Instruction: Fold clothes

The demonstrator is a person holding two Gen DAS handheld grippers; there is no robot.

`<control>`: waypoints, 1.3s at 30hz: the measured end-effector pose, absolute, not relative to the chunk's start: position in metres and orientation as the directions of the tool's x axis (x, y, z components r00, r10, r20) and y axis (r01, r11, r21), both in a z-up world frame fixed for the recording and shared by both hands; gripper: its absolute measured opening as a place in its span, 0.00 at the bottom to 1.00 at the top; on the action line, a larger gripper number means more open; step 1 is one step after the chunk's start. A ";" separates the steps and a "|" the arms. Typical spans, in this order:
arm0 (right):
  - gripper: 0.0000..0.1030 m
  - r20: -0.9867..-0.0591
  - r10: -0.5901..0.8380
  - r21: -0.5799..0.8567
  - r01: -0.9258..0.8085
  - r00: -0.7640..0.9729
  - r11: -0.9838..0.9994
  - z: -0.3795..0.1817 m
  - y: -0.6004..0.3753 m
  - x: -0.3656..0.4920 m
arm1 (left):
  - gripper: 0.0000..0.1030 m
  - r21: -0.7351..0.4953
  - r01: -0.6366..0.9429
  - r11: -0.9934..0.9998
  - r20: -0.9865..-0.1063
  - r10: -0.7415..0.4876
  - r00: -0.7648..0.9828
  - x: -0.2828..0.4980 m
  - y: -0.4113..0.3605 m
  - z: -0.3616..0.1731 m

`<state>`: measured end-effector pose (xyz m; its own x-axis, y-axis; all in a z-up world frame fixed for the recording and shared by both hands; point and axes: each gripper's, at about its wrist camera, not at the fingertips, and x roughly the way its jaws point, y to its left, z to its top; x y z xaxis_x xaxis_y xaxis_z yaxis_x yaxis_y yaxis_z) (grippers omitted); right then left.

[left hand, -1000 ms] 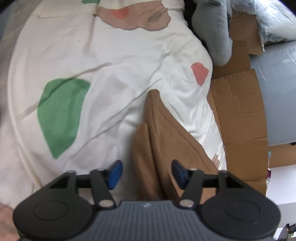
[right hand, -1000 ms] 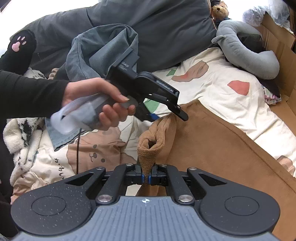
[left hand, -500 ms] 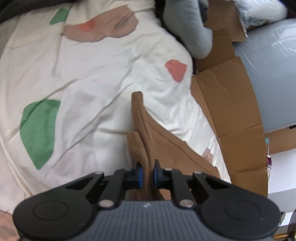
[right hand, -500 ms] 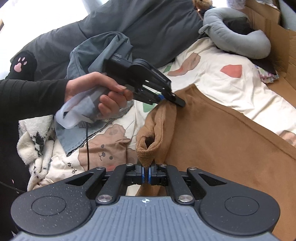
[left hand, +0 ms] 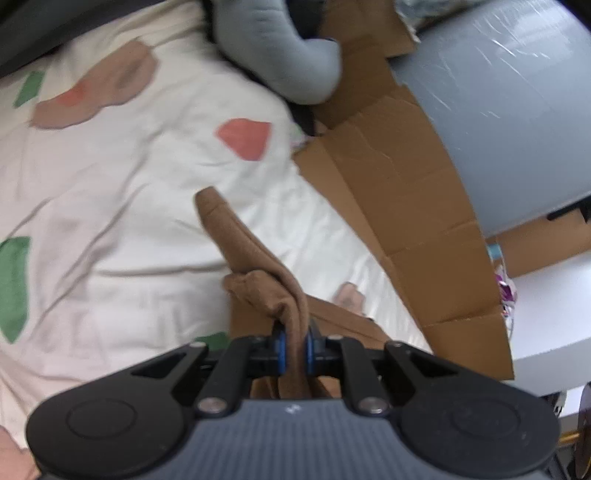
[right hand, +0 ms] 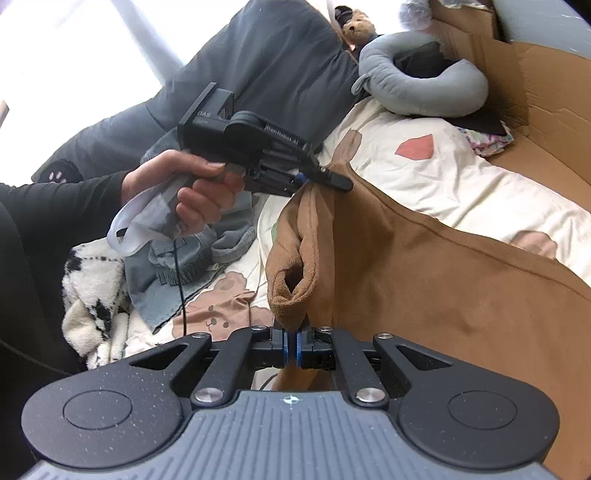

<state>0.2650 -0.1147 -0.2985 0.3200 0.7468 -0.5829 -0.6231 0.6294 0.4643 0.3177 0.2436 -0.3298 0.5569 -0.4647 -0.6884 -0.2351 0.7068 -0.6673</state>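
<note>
A brown garment (right hand: 424, 266) lies partly on a cream patterned bed sheet (left hand: 129, 177). My left gripper (left hand: 294, 350) is shut on a bunched edge of the brown garment (left hand: 266, 280) and lifts it off the sheet. In the right wrist view the left gripper (right hand: 317, 177) shows held in a hand, pinching the garment's upper edge. My right gripper (right hand: 291, 347) is shut on another corner of the same garment, which hangs rolled between the two grippers.
A grey neck pillow (right hand: 421, 92) lies at the bed's far end, beside cardboard sheets (left hand: 406, 206). A grey-blue garment (right hand: 184, 258), a black-and-white fleece (right hand: 92, 295) and a dark duvet (right hand: 277, 62) lie at the left. A teddy bear (right hand: 356, 26) sits behind.
My left gripper closed on the brown garment's edge and raised it, swinging toward the cardboard side. My right gripper stayed shut on its corner.
</note>
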 end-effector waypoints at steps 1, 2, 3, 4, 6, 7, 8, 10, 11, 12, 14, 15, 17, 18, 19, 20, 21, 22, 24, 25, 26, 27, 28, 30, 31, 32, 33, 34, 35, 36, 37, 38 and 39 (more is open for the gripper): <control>0.02 -0.580 0.748 0.471 -0.615 0.323 0.632 -0.299 -0.121 0.262 | 0.10 -0.666 -0.225 0.711 -0.687 -0.468 0.556 0.320 0.238 -0.326; 0.02 -0.577 0.748 0.478 -0.608 0.327 0.634 -0.299 -0.126 0.259 | 0.10 -0.664 -0.215 0.716 -0.687 -0.471 0.554 0.322 0.232 -0.323; 0.02 -0.575 0.747 0.483 -0.598 0.333 0.639 -0.299 -0.132 0.257 | 0.10 -0.661 -0.207 0.721 -0.688 -0.472 0.551 0.324 0.226 -0.320; 0.02 -0.573 0.746 0.488 -0.589 0.340 0.644 -0.300 -0.138 0.255 | 0.10 -0.658 -0.198 0.727 -0.689 -0.474 0.549 0.326 0.220 -0.317; 0.02 -0.569 0.743 0.495 -0.574 0.354 0.652 -0.300 -0.149 0.250 | 0.10 -0.649 -0.181 0.739 -0.692 -0.475 0.544 0.331 0.208 -0.312; 0.02 -0.567 0.740 0.498 -0.566 0.361 0.658 -0.300 -0.154 0.248 | 0.10 -0.642 -0.172 0.747 -0.696 -0.474 0.539 0.334 0.202 -0.311; 0.02 -0.566 0.737 0.500 -0.557 0.368 0.663 -0.301 -0.159 0.246 | 0.10 -0.634 -0.165 0.756 -0.701 -0.472 0.534 0.337 0.195 -0.309; 0.02 -0.565 0.731 0.506 -0.540 0.381 0.672 -0.302 -0.170 0.241 | 0.10 -0.616 -0.148 0.773 -0.712 -0.467 0.524 0.342 0.183 -0.307; 0.02 -0.565 0.729 0.510 -0.531 0.386 0.677 -0.303 -0.174 0.239 | 0.10 -0.607 -0.139 0.782 -0.717 -0.465 0.519 0.345 0.176 -0.306; 0.02 -0.565 0.726 0.514 -0.521 0.391 0.681 -0.304 -0.179 0.236 | 0.10 -0.598 -0.129 0.791 -0.723 -0.463 0.513 0.347 0.169 -0.305; 0.02 -0.565 0.721 0.523 -0.502 0.401 0.689 -0.307 -0.189 0.231 | 0.10 -0.585 -0.110 0.804 -0.731 -0.463 0.501 0.352 0.156 -0.304; 0.02 -0.565 0.719 0.527 -0.493 0.405 0.692 -0.308 -0.194 0.228 | 0.10 -0.580 -0.102 0.809 -0.735 -0.464 0.495 0.354 0.149 -0.304; 0.02 -0.567 0.713 0.535 -0.474 0.412 0.699 -0.311 -0.203 0.221 | 0.10 -0.572 -0.086 0.816 -0.740 -0.468 0.483 0.359 0.135 -0.304; 0.02 -0.568 0.710 0.539 -0.465 0.416 0.703 -0.313 -0.208 0.218 | 0.10 -0.569 -0.078 0.819 -0.742 -0.470 0.479 0.361 0.129 -0.304; 0.02 -0.571 0.704 0.541 -0.452 0.422 0.709 -0.315 -0.213 0.215 | 0.10 -0.565 -0.068 0.822 -0.744 -0.472 0.473 0.363 0.122 -0.305; 0.02 -0.574 0.698 0.541 -0.440 0.428 0.716 -0.316 -0.218 0.212 | 0.10 -0.561 -0.056 0.826 -0.746 -0.474 0.468 0.365 0.114 -0.305; 0.02 -0.576 0.693 0.544 -0.429 0.433 0.721 -0.317 -0.222 0.210 | 0.10 -0.557 -0.047 0.829 -0.748 -0.476 0.463 0.367 0.107 -0.305; 0.02 -0.578 0.688 0.546 -0.419 0.438 0.725 -0.319 -0.227 0.207 | 0.10 -0.554 -0.041 0.831 -0.750 -0.478 0.457 0.369 0.099 -0.306; 0.02 -0.582 0.681 0.551 -0.400 0.445 0.733 -0.322 -0.239 0.202 | 0.10 -0.550 -0.033 0.835 -0.755 -0.480 0.447 0.373 0.086 -0.309; 0.02 -0.585 0.676 0.554 -0.388 0.448 0.737 -0.324 -0.244 0.199 | 0.10 -0.545 -0.027 0.838 -0.759 -0.479 0.441 0.375 0.078 -0.310; 0.02 -0.588 0.671 0.556 -0.377 0.451 0.741 -0.326 -0.249 0.196 | 0.10 -0.538 -0.020 0.843 -0.763 -0.478 0.435 0.377 0.070 -0.311; 0.02 -0.592 0.666 0.558 -0.365 0.454 0.745 -0.329 -0.254 0.193 | 0.10 -0.533 -0.011 0.846 -0.767 -0.478 0.429 0.378 0.062 -0.313; 0.02 -0.596 0.660 0.560 -0.353 0.458 0.750 -0.331 -0.259 0.190 | 0.10 -0.529 -0.003 0.849 -0.771 -0.478 0.421 0.380 0.055 -0.315; 0.02 -0.604 0.645 0.560 -0.325 0.468 0.762 -0.337 -0.269 0.182 | 0.10 -0.521 0.013 0.854 -0.777 -0.481 0.406 0.382 0.040 -0.318; 0.02 -0.609 0.637 0.561 -0.311 0.474 0.767 -0.339 -0.274 0.179 | 0.10 -0.517 0.021 0.856 -0.780 -0.482 0.399 0.383 0.032 -0.320; 0.02 -0.613 0.629 0.561 -0.298 0.478 0.773 -0.342 -0.278 0.175 | 0.10 -0.513 0.030 0.858 -0.783 -0.482 0.392 0.384 0.025 -0.322; 0.01 -0.617 0.623 0.562 -0.286 0.481 0.776 -0.345 -0.283 0.172 | 0.10 -0.510 0.037 0.860 -0.786 -0.483 0.387 0.384 0.019 -0.324; 0.01 -0.618 0.619 0.565 -0.274 0.485 0.779 -0.348 -0.287 0.167 | 0.10 -0.506 0.046 0.861 -0.788 -0.483 0.382 0.385 0.012 -0.325; 0.01 -0.619 0.616 0.568 -0.265 0.487 0.779 -0.350 -0.290 0.165 | 0.10 -0.501 0.055 0.864 -0.790 -0.483 0.378 0.385 0.004 -0.326; 0.01 -0.620 0.613 0.571 -0.256 0.490 0.781 -0.352 -0.293 0.161 | 0.10 -0.496 0.064 0.866 -0.791 -0.481 0.377 0.385 -0.002 -0.327; 0.01 -0.621 0.610 0.573 -0.247 0.492 0.782 -0.354 -0.295 0.158 | 0.10 -0.489 0.073 0.869 -0.793 -0.478 0.377 0.385 -0.009 -0.328; 0.01 -0.621 0.608 0.576 -0.239 0.495 0.782 -0.356 -0.298 0.156 | 0.10 -0.478 0.084 0.874 -0.796 -0.472 0.378 0.385 -0.017 -0.329; 0.01 -0.621 0.606 0.578 -0.231 0.497 0.782 -0.358 -0.300 0.153 | 0.10 -0.467 0.095 0.879 -0.799 -0.466 0.379 0.386 -0.025 -0.330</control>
<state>0.1530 -0.2998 -0.3580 0.4969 0.6058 -0.6214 -0.2309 0.7825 0.5783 0.3855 -0.0253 -0.3299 0.3795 -0.4657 -0.7994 0.0947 0.8791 -0.4672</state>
